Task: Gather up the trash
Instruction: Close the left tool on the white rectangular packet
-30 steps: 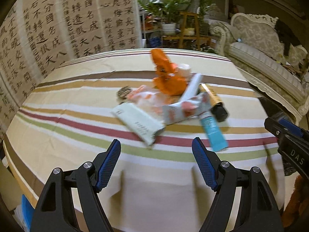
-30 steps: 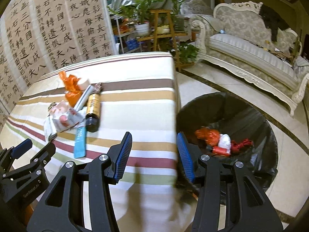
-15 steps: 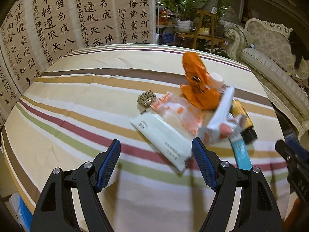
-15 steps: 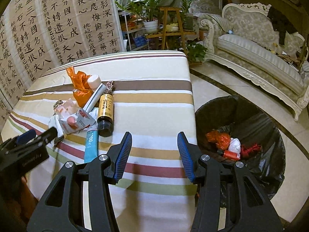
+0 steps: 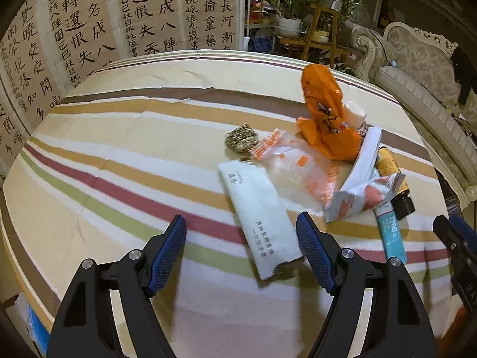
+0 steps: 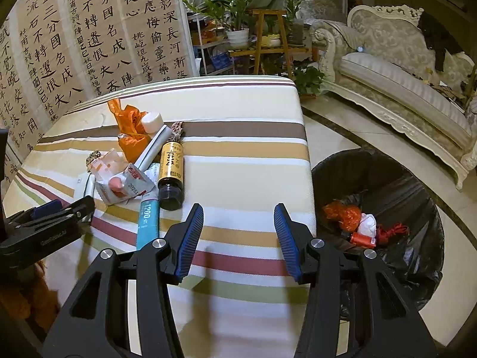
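Left-wrist view shows the cream tablecloth with coloured stripes point(image 5: 119, 155) spread beneath me, the trash heaped at its right; my left gripper point(image 5: 241, 250) stands released, the long white paper packet with printed characters point(image 5: 259, 217) lying between its blue pads, unpressed. Beside the table sits the round bin lined with a black plastic bag point(image 6: 387, 185), scraps inside; my right gripper point(image 6: 238, 235) hangs parted over bare cloth, grasping nothing; the brown glass bottle with a gold label point(image 6: 171, 176) lies nearby.
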A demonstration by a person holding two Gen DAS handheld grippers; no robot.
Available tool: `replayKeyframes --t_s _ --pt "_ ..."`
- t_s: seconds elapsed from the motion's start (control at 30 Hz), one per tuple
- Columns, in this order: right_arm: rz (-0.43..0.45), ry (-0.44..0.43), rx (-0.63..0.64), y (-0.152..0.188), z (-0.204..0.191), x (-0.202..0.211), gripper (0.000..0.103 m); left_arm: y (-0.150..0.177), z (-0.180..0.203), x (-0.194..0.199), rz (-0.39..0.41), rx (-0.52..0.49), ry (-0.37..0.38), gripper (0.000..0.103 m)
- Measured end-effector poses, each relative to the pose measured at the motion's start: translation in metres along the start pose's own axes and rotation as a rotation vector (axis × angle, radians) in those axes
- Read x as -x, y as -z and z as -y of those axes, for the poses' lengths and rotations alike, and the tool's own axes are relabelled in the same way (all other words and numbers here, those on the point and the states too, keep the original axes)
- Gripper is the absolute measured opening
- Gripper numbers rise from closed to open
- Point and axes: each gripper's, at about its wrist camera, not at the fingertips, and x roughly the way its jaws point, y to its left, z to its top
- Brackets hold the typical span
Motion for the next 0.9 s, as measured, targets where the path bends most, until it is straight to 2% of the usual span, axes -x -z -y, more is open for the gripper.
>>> replayKeyframes --t_s 0.3,0.5,0.57,0.9 --pt "0.0 -0.004 0.011 0.002 -0.005 0.002 0.048 0.001 -0.008 0.003 0.002 0.003 0.013 0.074" --pt "0.001 -0.004 0.023 0.003 -0.012 0.004 0.048 0.002 -0.003 0.005 0.028 -0.049 0.027 0.05" --pt "0.002 -0.005 0.029 0.003 -0.017 0.005 0.048 0.002 -0.004 0.006 0.038 -0.062 0.018 0.035" --pt "0.007 -0.014 0.063 -0.011 -0.035 0.001 0.048 0.002 -0.017 0.008 0.044 -0.04 0.059 0.031"
